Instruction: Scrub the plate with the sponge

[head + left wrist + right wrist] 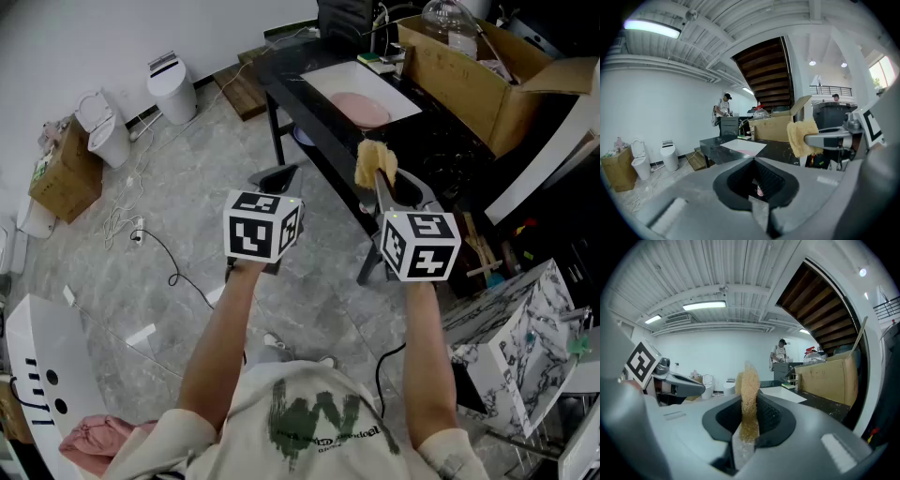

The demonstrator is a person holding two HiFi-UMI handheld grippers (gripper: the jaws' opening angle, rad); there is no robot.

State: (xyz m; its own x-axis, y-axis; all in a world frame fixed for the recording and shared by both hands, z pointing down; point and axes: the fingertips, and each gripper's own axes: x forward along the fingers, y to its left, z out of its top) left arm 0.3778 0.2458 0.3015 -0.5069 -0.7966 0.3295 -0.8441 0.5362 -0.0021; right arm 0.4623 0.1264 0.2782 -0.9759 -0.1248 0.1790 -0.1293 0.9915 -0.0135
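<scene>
A pink plate (361,110) lies on a white mat (328,80) on the black table (427,150), ahead of both grippers. My right gripper (377,178) is shut on a yellow sponge (375,161), held upright in the air above the table's near edge, short of the plate. In the right gripper view the sponge (749,385) stands edge-on between the jaws of the right gripper (750,401). My left gripper (279,176) hovers over the floor left of the table, its jaws together with nothing in them. The left gripper view shows the plate (747,151) far off and the sponge (802,137) at right.
A big cardboard box (469,80) stands on the table's right side, with a small green pad (375,62) behind the mat. White bins (173,89) and a brown box (66,178) stand on the floor at left, among cables (169,262). A person (723,108) stands far back.
</scene>
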